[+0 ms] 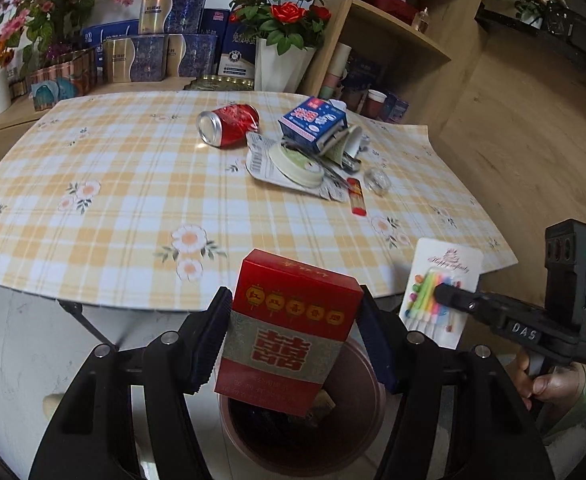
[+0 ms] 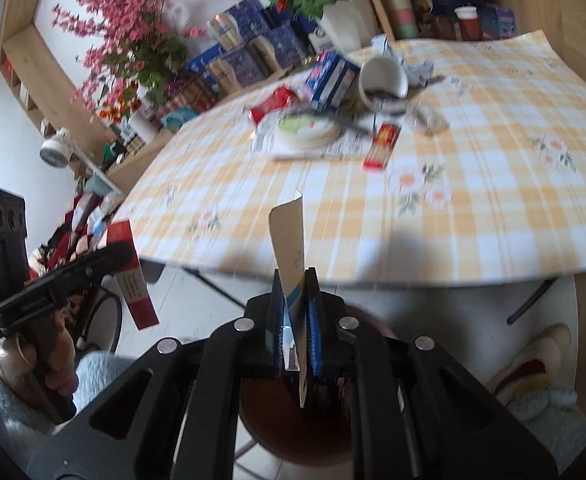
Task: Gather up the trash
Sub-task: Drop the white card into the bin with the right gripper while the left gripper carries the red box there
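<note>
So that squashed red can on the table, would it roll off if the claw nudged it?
Probably not far. The crushed red can lies on its side, but its dented body looks uneven, so it would likely wobble rather than roll. It looks empty, so probably light, and a barcoded wrapper lies against it.
</note>
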Demonstrator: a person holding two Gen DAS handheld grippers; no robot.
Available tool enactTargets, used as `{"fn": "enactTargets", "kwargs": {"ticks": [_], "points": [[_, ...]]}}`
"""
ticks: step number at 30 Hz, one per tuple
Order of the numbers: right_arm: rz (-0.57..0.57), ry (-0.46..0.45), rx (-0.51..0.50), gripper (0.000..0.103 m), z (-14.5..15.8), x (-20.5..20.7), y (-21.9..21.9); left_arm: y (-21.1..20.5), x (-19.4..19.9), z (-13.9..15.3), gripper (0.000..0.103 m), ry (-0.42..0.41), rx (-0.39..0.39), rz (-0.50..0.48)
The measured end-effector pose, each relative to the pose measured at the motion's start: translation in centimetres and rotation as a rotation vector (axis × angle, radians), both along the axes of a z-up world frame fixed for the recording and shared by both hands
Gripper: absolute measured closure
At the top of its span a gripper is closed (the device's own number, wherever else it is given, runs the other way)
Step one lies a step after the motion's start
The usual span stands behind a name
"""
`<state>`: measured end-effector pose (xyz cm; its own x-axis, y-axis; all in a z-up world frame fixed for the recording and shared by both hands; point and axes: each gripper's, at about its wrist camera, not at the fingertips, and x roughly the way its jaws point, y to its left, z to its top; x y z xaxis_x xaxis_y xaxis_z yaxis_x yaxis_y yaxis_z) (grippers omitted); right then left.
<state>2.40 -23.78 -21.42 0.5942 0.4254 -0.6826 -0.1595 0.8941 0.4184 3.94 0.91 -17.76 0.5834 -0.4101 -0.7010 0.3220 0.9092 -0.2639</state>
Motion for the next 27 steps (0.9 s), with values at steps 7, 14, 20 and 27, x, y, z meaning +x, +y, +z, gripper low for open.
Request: {"fn": "enactTargets", "kwargs": {"ticks": [7,14,20,27], "points": [[0.036,0.137,-0.023,0.089,-4.3,-2.0,2.2,-0.6,-2.7,-1.1,0.042,0.023,-0.016,-0.020],[0.021,0.268,-0.013,0.089,-7.2,-2.0,2.8,-0.8,-4.2,-2.2,0.042,0.044,-0.004,-0.021],[0.021,0.287,0.011,0.066,-7.1,-2.0,2.9,-0.4,-4.8,-2.5,0.042,0.055,-0.012,-0.001],[-0.027,0.199,-0.033,0.020,-5.1,-2.6,2.4,-0.4,-5.3,-2.7,0.042,0.057,-0.010,0.004]]}}
